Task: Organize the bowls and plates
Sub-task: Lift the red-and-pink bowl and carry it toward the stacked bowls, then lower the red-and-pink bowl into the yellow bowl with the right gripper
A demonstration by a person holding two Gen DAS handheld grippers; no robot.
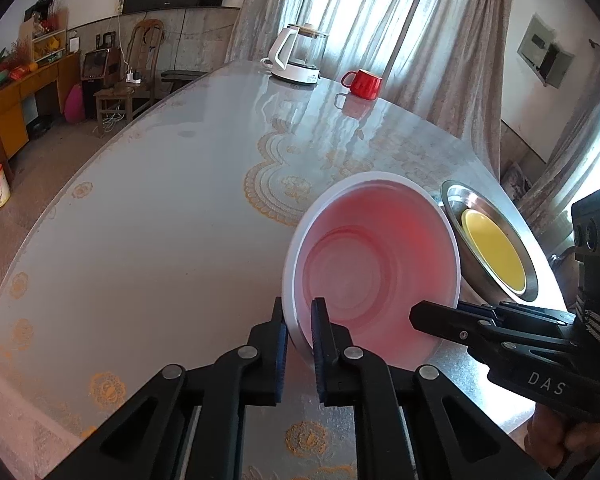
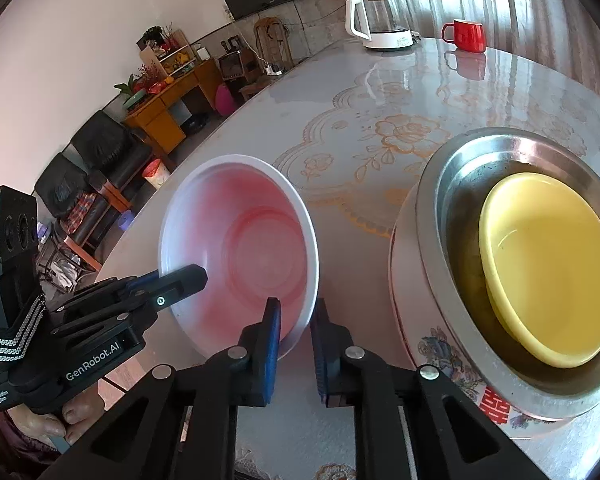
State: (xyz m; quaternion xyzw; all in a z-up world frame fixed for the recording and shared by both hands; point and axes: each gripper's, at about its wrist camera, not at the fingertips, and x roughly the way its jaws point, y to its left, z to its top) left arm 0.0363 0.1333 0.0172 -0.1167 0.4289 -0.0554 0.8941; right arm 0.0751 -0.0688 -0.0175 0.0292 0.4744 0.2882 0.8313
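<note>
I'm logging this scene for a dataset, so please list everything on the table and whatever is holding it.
White plastic bowl with pink inside: one, tilted, near table edge, gripped at its rim from two sides.
Flowered enamel basin: one, white, right of the bowl.
Steel plate: one, silver, on the basin.
Yellow shallow dish: one, on the steel plate.
Red mug: one, far end.
White-based glass kettle: one, beside the mug.
Patterned table: one, grey with orange motifs.
Left tongs: black, shut on the bowl's rim.
Right tongs: black, shut on the bowl's rim.

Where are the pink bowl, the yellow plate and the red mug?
pink bowl (image 2: 260,240), right wrist view, inner base.
yellow plate (image 2: 548,272), right wrist view, centre of its face.
red mug (image 1: 365,84), left wrist view, side wall.
</note>
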